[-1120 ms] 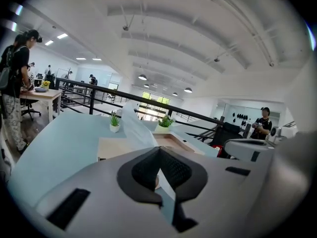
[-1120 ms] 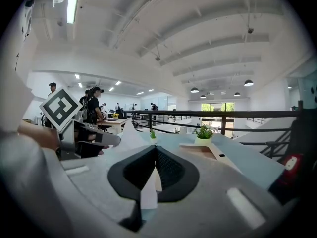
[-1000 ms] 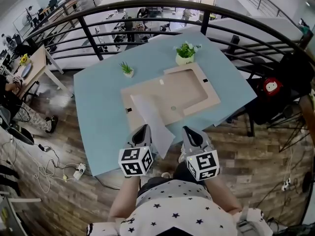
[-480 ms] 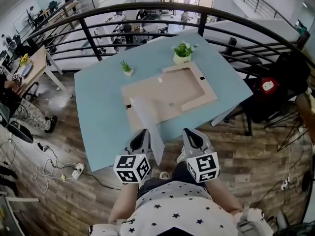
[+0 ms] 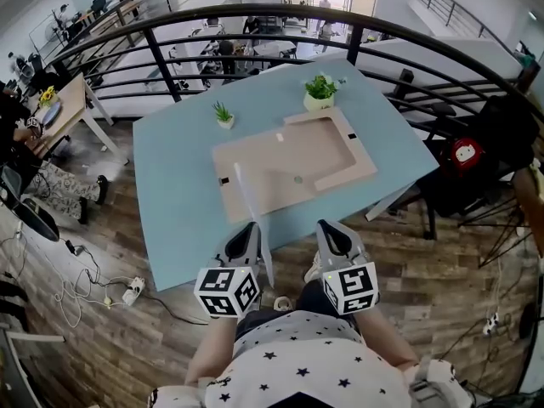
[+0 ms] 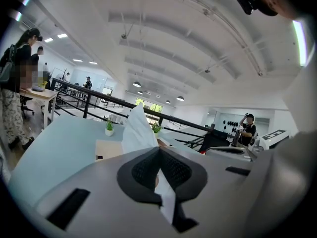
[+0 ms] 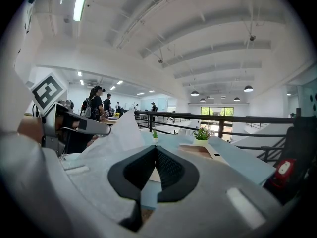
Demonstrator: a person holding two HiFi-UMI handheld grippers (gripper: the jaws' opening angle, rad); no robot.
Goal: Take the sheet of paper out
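The sheet of paper [image 5: 246, 195] stands on edge, pinched in the left gripper [image 5: 247, 230]. In the head view it shows almost edge-on as a thin white strip. The strip runs from above the near left part of the tan board [image 5: 293, 161] back past the table's [image 5: 178, 185] near edge to the gripper. Whether its far end touches the board cannot be told. In the left gripper view the paper [image 6: 136, 133] passes straight through the seam where the two dark ribbed pads [image 6: 143, 171] meet. It rises beyond them to a bent peak, and a short tail hangs out on the near side below. The left gripper [image 6: 159, 153] is therefore closed tight on the sheet, near the end closest to the person. The right gripper [image 5: 328, 228] hovers level with it, off the near edge of the table and well clear of the paper. Its own view shows the pads [image 7: 171, 170] pressed together with nothing between them, the right gripper [image 7: 156, 150] empty. There the sheet [image 7: 111, 145] is seen off to the left, held up by the other tool. Beyond the board on the pale blue table, a small potted plant [image 5: 223, 115] stands near its left corner. A bushier potted plant [image 5: 320, 91] stands just behind its far edge. A dark curved railing [image 5: 255, 11] runs behind the table, with wood flooring [image 5: 425, 262] below.
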